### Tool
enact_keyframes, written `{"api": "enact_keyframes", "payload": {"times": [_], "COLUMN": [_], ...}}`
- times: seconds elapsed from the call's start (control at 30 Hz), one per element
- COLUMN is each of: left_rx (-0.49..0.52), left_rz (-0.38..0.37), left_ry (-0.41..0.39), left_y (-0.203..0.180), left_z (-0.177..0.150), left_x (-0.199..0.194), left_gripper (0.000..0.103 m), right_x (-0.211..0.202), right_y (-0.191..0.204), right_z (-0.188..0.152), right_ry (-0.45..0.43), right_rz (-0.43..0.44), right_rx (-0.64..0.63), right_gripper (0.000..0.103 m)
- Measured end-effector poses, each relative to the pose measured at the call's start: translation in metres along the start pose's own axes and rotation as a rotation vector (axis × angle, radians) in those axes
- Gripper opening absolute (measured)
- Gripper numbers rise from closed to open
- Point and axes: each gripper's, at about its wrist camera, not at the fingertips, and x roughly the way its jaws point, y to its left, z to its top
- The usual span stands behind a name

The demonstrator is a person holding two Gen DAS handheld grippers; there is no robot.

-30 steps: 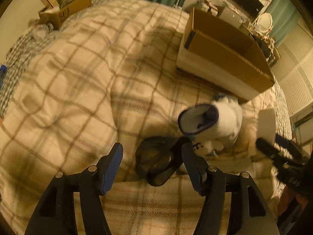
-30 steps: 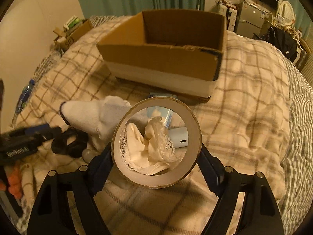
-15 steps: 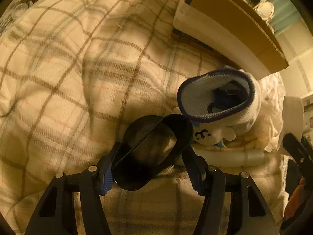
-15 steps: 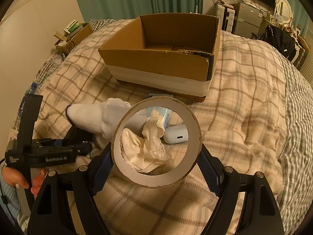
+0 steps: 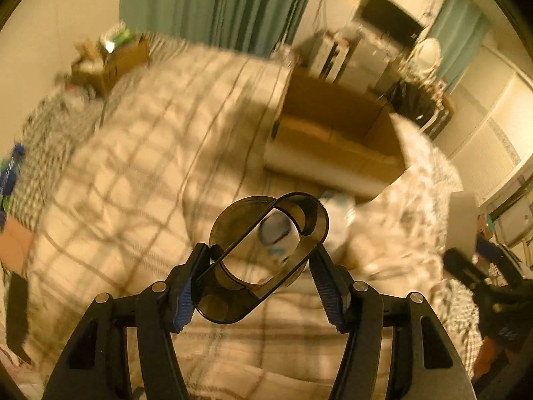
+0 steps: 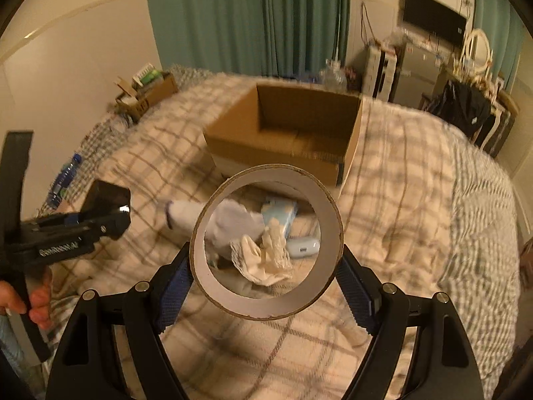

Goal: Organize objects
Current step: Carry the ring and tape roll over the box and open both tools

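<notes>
The left tongs [image 5: 260, 283] pinch a dark translucent plastic container [image 5: 263, 260], oblong and hollow, raised above the plaid bed cover [image 5: 116, 183]. The right tongs [image 6: 266, 278] clamp a tape roll [image 6: 266, 250] by its outer sides, its opening facing the camera and also lifted off the bed. Beyond both sits an open cardboard box [image 6: 286, 140] on the bed. Between the box and the roll lie a white sock [image 6: 230, 220], a crumpled lace cloth [image 6: 263, 260], a pale blue packet [image 6: 279, 211] and a small white case [image 6: 303, 246], close together.
</notes>
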Motion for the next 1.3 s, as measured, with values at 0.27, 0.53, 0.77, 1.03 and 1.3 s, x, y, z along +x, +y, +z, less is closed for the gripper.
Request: {"api": "enact_keyframes", "payload": {"times": [0.27, 0.53, 0.77, 1.03, 1.3], "left_rx": [0.089, 0.191, 0.279, 0.313, 0.271], "left_rz": [-0.048, -0.07, -0.061, -0.079, -0.038], "left_ry": [-0.117, -0.16, -0.138, -0.06, -0.086], "left_y": [-0.036, -0.078, -0.1, -0.098, -0.09], "left_z": [0.057, 0.131, 0.174, 0.177, 0.171], "left_x": [-0.042, -0.003, 0.085, 0.171, 0.164], "left_gripper": [0.062, 0.062, 0.062, 0.065, 0.1], "right_x": [-0.046, -0.018, 0.063, 0.149, 0.139], "right_y": [-0.001, -0.031, -0.073, -0.096, -0.109], "right_z": [0.049, 0.122, 0.172, 0.175, 0.164], "right_ry": [-0.114, -0.15, -0.087, -0.036, -0.08], "right_rz": [0.012, -0.031, -0.012, -0.03, -0.018], "right_rx": [-0.018, -0.035, 0.015, 0.049, 0.131], "right_gripper": [0.081, 0.08, 0.08, 0.082, 0.1]}}
